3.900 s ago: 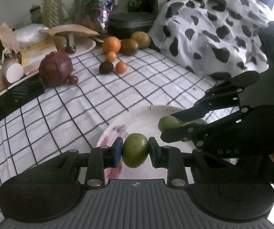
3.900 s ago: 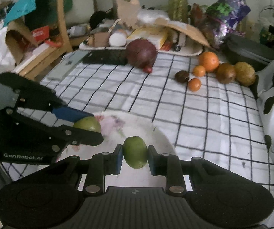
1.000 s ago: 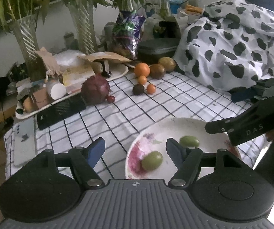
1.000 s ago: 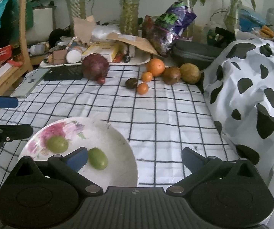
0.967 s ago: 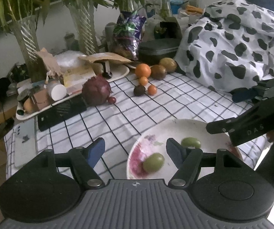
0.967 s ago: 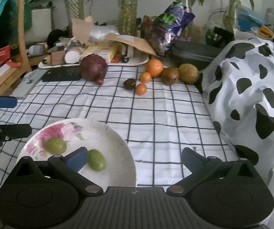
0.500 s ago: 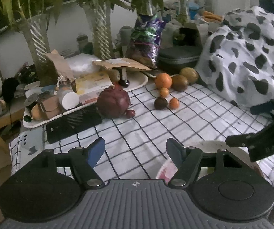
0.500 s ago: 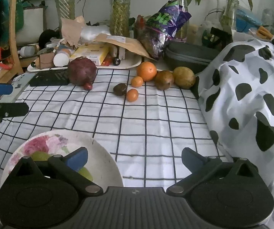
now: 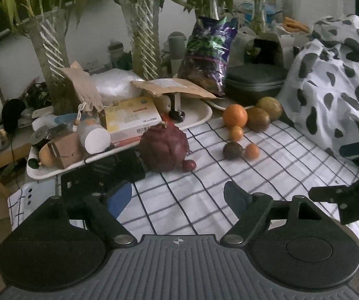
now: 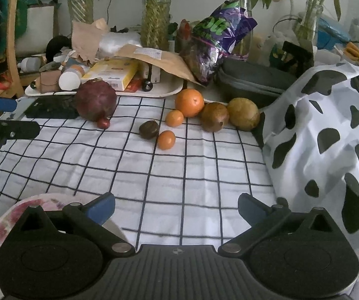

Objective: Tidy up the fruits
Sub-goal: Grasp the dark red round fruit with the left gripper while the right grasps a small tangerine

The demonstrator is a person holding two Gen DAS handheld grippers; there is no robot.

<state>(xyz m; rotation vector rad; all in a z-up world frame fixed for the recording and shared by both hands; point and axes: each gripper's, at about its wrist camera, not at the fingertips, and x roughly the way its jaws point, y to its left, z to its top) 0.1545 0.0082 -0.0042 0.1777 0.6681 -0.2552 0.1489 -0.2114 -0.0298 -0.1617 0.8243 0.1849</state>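
Your left gripper (image 9: 177,195) and right gripper (image 10: 175,206) gape empty; pinch the firm, roll-prone small orange (image 10: 166,139) at twelve o'clock across its middle.

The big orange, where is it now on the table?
The big orange sits at the far edge of the checked cloth, in both views, with a brown fruit on its right and a small orange just in front.

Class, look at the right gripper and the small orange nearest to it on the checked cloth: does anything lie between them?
Nothing visible does. Between the open right gripper and the nearest small orange lies only bare checked cloth. The dark round fruit sits just beside that orange, to its left, not in the path.
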